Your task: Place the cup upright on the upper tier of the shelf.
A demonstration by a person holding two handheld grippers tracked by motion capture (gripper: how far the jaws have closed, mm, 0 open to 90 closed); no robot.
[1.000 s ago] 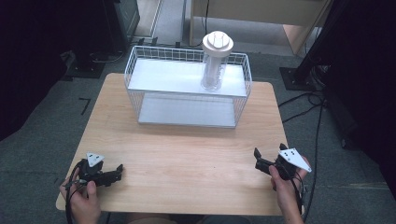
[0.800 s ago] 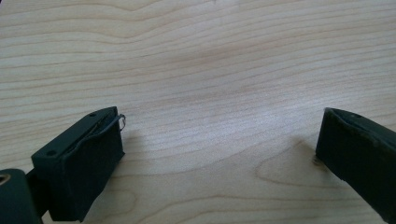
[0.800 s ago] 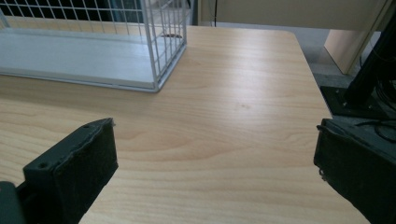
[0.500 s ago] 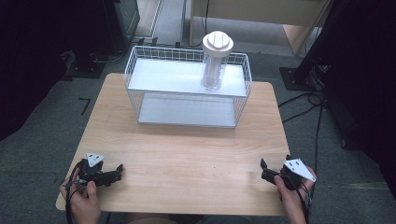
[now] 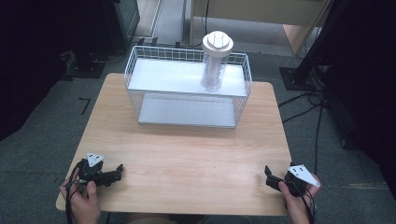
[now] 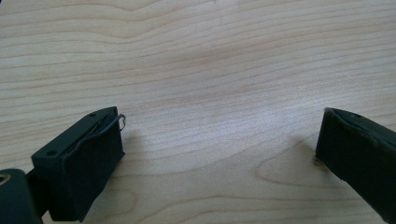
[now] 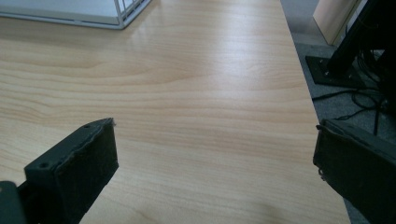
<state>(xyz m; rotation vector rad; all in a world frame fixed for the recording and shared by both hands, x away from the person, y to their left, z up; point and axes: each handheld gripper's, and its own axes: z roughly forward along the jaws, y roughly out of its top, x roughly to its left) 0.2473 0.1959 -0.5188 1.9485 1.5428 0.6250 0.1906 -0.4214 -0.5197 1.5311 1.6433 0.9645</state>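
My left gripper (image 5: 116,172) rests at the front left corner of the wooden table (image 5: 187,158), held by a hand. Its jaws stand wide apart over bare wood, as the left gripper view (image 6: 222,135) shows. My right gripper (image 5: 270,176) sits near the front right edge, open and empty, with only tabletop between its jaws (image 7: 215,140). At the far side stands a white wire rack (image 5: 133,70) with two shelves. A clear cylinder with a white lid (image 5: 215,65) stands upright on its upper shelf, toward the right.
A corner of the rack (image 7: 126,11) lies far ahead of the right gripper. The table's right edge (image 7: 303,84) runs close beside that gripper. Black stand bases (image 5: 299,77) and cables (image 5: 317,100) lie on the grey floor at the right.
My right gripper has drawn back toward the table's front edge and slightly to the right. The left gripper has stayed put.
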